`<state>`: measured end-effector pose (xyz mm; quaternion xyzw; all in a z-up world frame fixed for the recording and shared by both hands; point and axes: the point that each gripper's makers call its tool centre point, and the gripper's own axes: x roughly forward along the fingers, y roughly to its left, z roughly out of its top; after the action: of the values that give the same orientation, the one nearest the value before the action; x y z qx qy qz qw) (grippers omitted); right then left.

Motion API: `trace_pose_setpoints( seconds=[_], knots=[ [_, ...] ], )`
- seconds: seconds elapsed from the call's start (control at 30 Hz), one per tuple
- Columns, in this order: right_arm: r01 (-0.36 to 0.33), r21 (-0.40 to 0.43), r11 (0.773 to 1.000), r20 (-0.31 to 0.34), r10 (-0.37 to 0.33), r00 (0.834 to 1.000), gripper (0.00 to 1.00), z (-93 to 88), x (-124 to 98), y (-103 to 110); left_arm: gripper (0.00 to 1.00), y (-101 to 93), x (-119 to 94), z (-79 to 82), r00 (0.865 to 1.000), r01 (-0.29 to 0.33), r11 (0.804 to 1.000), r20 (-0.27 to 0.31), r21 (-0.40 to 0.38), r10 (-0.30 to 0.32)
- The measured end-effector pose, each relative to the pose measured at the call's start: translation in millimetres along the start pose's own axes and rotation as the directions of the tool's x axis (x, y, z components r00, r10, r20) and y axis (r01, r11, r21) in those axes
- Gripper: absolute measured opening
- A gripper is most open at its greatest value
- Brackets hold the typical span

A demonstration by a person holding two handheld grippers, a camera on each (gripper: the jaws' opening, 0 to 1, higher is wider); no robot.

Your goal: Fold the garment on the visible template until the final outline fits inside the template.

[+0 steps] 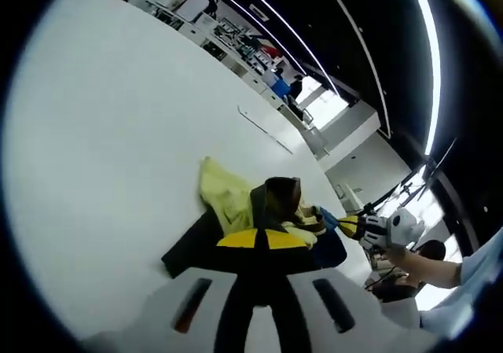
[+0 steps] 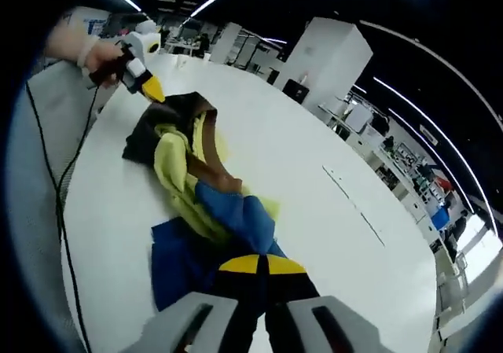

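Left gripper [image 1: 257,241] jaw tips overlap the garment [image 1: 236,204] at lower centre of the left gripper view, so its near edge is hidden and grip is unclear. Same for right gripper [image 2: 261,265] over the blue cloth, low in the right gripper view. Distant desks [image 1: 236,42], upper frame: too small to read.

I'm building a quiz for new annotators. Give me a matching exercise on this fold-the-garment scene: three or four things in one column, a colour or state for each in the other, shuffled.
Things:
1. left gripper
2. right gripper
3. table
4. garment

Colours or states:
A. white, bare surface
B. bunched, multicoloured: yellow, blue, brown, black
C. shut on the garment's black end
D. shut on the garment's blue end

Pairs: 1-C, 2-D, 3-A, 4-B
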<state>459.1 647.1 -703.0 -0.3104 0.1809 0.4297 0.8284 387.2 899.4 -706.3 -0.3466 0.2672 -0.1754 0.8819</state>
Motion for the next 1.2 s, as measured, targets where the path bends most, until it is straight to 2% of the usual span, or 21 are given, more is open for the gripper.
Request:
trace_pose_setpoints(
  seconds=[0.17, 0.33, 0.5, 0.77, 0.83, 1.07, 1.2],
  knots=[
    [-0.038, 0.148, 0.988, 0.046, 0.031, 0.998, 0.0, 9.9, -19.6, 4.1, 0.0, -0.3, -0.9, 2.7, 1.0, -0.005, 1.0, 0.013, 0.014, 0.004],
    [-0.032, 0.205, 0.978, 0.069, 0.018, 0.997, 0.0, 13.2, -37.4, -1.2, 0.0, 0.5, -1.5, 5.8, 1.0, -0.011, 1.0, 0.027, 0.024, 0.01],
    [-0.029, 0.303, 0.953, 0.095, 0.0, 0.996, 0.0, 15.1, -55.1, -6.9, 0.0, -0.5, -1.9, 8.6, 0.999, -0.007, 1.0, 0.042, 0.018, 0.007],
    [0.017, 0.362, 0.932, 0.11, -0.061, 0.992, 0.0, 14.5, -81.4, -23.9, 0.0, -5.9, 0.0, 12.3, 0.999, 0.012, 0.999, 0.031, 0.032, -0.013],
    [0.029, 0.372, 0.928, 0.12, -0.079, 0.99, 0.0, 18.4, -88.3, -29.4, 0.0, -12.5, 0.1, 18.1, 0.999, 0.024, 0.999, 0.02, 0.039, -0.025],
    [0.044, 0.419, 0.907, 0.175, -0.128, 0.976, 0.0, 39.7, -110.1, -39.4, 0.0, -47.6, -2.9, 53.8, 0.995, 0.085, 0.988, 0.034, 0.128, -0.09],
    [0.048, 0.433, 0.9, 0.213, -0.153, 0.965, 0.0, 53.5, -123.4, -43.3, 0.0, -63.5, -8.2, 63.1, 0.994, 0.104, 0.98, 0.017, 0.167, -0.109]
  ],
)
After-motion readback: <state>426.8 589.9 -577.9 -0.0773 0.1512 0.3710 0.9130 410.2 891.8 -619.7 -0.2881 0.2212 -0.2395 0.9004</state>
